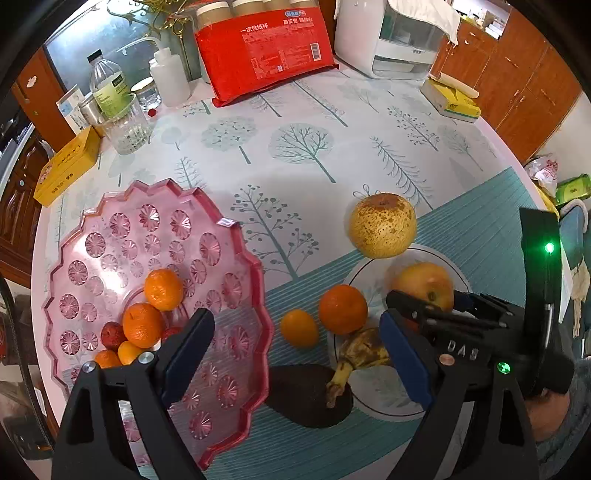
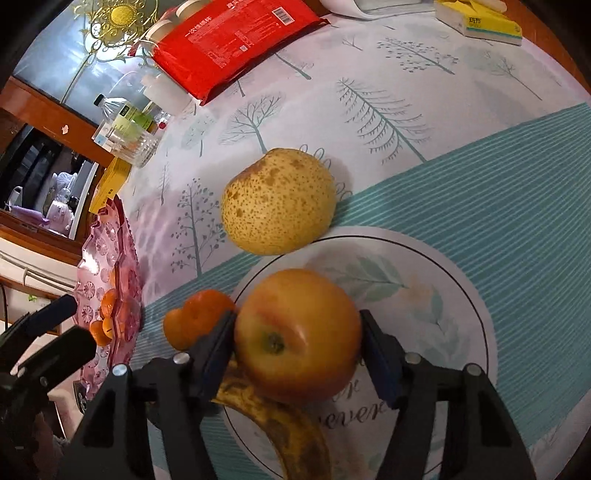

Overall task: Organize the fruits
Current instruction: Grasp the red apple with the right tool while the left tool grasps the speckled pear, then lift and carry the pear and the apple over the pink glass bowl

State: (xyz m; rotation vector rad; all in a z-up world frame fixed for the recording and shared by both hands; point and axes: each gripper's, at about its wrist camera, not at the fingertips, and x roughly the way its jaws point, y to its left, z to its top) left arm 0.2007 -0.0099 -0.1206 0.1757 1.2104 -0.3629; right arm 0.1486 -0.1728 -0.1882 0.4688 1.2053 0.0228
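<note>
My right gripper (image 2: 297, 336) is shut on a red-yellow apple (image 2: 297, 334) over the white plate (image 2: 443, 295); it also shows in the left wrist view (image 1: 424, 284). A spotted banana (image 2: 280, 424) lies on the plate under the apple. A speckled yellow pear (image 2: 279, 201) sits at the plate's far rim. Two mandarins (image 1: 341, 308) (image 1: 299, 328) lie between the plate and the pink tray (image 1: 229, 266), which holds several mandarins (image 1: 162, 288) and small red fruits. A dark avocado (image 1: 303, 395) lies near. My left gripper (image 1: 295, 354) is open and empty above the avocado.
A red pack of paper cups (image 1: 262, 48), bottles (image 1: 107, 85), a glass jar (image 1: 127, 125), a yellow box (image 1: 66, 166), a white appliance (image 1: 391, 33) and a tissue box (image 1: 450, 99) stand along the table's far side. The table edge curves at the right.
</note>
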